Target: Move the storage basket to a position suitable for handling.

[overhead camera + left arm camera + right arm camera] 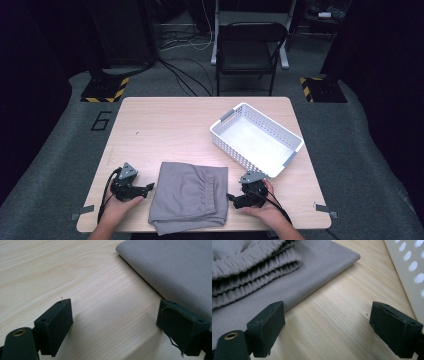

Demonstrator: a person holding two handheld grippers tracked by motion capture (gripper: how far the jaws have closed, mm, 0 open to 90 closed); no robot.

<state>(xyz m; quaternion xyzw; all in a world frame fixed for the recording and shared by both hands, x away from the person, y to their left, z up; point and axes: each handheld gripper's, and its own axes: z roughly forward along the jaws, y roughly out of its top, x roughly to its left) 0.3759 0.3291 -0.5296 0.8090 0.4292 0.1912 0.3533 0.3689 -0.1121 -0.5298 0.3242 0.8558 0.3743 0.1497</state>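
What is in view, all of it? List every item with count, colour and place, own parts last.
table: one, light wood, centre of the high view
folded cloth: one, grey, near table edge between the grippers
basket: one, white, perforated, right side of table, empty
folding chair: one, black, beyond the table
hazard-striped bases: two, black and yellow, on floor at far corners
left gripper: one, black, open, left of cloth
right gripper: one, black, open, between cloth and basket
hands: two, holding the grippers

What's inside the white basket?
The white basket looks empty: its pale floor shows bare from the high view. A strip just behind its near wall is hidden, so something small and flat could sit there unseen.
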